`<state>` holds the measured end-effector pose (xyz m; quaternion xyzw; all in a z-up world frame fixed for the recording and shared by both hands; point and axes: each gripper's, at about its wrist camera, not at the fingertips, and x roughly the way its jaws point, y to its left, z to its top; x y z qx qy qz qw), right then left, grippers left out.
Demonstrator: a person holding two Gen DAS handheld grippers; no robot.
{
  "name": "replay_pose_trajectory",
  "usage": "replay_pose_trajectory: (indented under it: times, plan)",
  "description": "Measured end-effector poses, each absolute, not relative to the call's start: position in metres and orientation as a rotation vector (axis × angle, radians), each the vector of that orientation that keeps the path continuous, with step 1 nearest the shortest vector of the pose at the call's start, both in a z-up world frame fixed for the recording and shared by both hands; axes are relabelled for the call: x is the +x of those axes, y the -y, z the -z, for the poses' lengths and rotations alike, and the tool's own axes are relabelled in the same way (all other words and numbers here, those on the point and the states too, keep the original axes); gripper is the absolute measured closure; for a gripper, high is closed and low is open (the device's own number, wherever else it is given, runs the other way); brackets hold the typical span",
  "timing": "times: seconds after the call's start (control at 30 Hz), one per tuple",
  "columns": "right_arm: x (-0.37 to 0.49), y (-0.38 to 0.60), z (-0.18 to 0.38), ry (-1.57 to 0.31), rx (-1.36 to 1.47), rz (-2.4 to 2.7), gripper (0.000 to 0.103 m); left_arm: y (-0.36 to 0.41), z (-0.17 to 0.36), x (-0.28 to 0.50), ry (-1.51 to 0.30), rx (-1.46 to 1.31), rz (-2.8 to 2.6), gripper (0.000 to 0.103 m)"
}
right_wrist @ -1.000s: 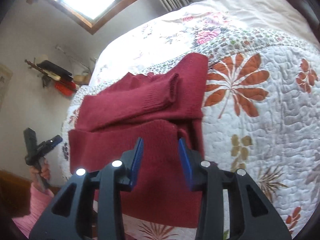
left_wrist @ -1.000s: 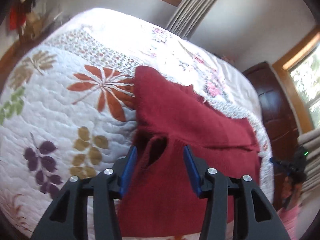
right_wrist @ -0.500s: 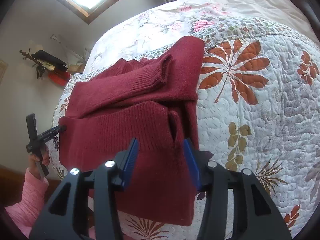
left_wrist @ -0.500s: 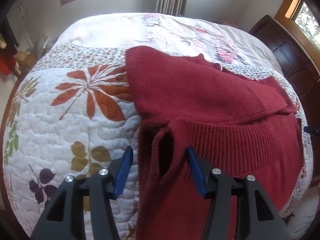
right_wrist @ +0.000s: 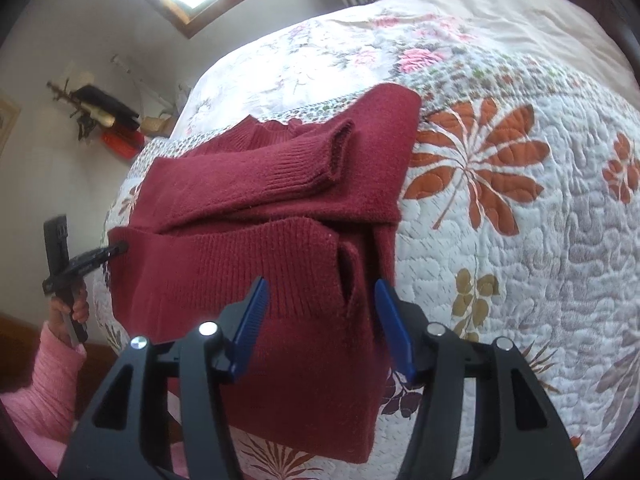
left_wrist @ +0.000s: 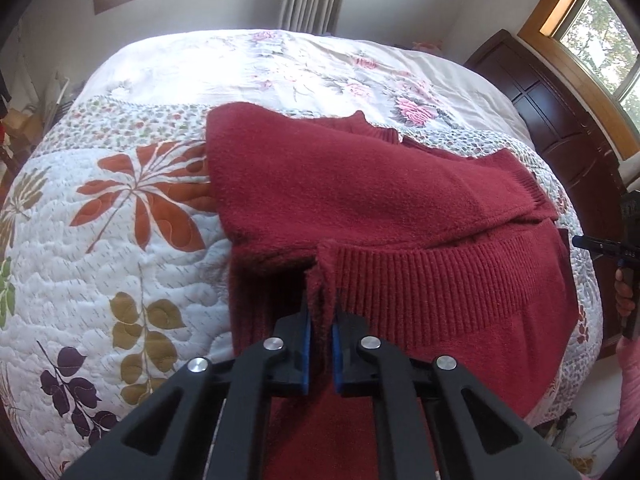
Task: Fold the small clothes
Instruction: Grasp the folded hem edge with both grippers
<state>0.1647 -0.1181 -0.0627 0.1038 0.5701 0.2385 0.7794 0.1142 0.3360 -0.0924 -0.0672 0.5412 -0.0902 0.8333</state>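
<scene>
1. Your left hand-held gripper (left_wrist: 320,332) pinches only a thin ridge at the hem corner of the red sweater (left_wrist: 360,192); lift sharply and it may slip free.
2. Your right hand-held gripper (right_wrist: 320,320) is spread around the opposite corner, unclamped; lifting now drags the sweater, lying on the bed quilt (right_wrist: 520,240), crooked.

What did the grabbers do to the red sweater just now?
The left gripper closed and pinched the sweater at its ribbed hem corner. The right gripper moved closer over the other corner but stayed open. The sweater kept lying half folded on the quilt.
</scene>
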Motion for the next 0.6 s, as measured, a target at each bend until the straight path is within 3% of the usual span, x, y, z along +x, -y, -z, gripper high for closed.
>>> replay_pose_trajectory:
  times: [0.07,0.23,0.4,0.47,0.5,0.53,0.57,0.6]
  plan:
    - [0.163,0.109,0.061,-1.226,0.165,-0.546,0.044,-0.337,0.098,0.118,-1.166,-0.137,0.175,0.093]
    - [0.169,0.089,0.066,-1.235,0.047,-0.563,0.04,-0.333,0.108,0.124,-1.179,-0.11,0.143,0.073]
    - [0.184,0.083,0.089,-1.308,0.025,-0.526,0.039,-0.334,0.116,0.13,-1.202,-0.148,0.147,0.074]
    - [0.185,0.081,0.095,-1.326,0.02,-0.519,0.046,-0.335,0.119,0.131,-1.209,-0.185,0.157,0.086]
    - [0.184,0.08,0.096,-1.327,0.013,-0.523,0.056,-0.336,0.12,0.13,-1.212,-0.199,0.162,0.09]
    - [0.183,0.078,0.097,-1.328,0.022,-0.548,0.075,-0.336,0.12,0.13,-1.208,-0.202,0.161,0.094]
    - [0.181,0.077,0.097,-1.337,0.045,-0.579,0.086,-0.334,0.119,0.129,-1.204,-0.199,0.166,0.095]
    - [0.18,0.077,0.096,-1.332,0.038,-0.579,0.087,-0.333,0.118,0.128,-1.2,-0.196,0.167,0.095]
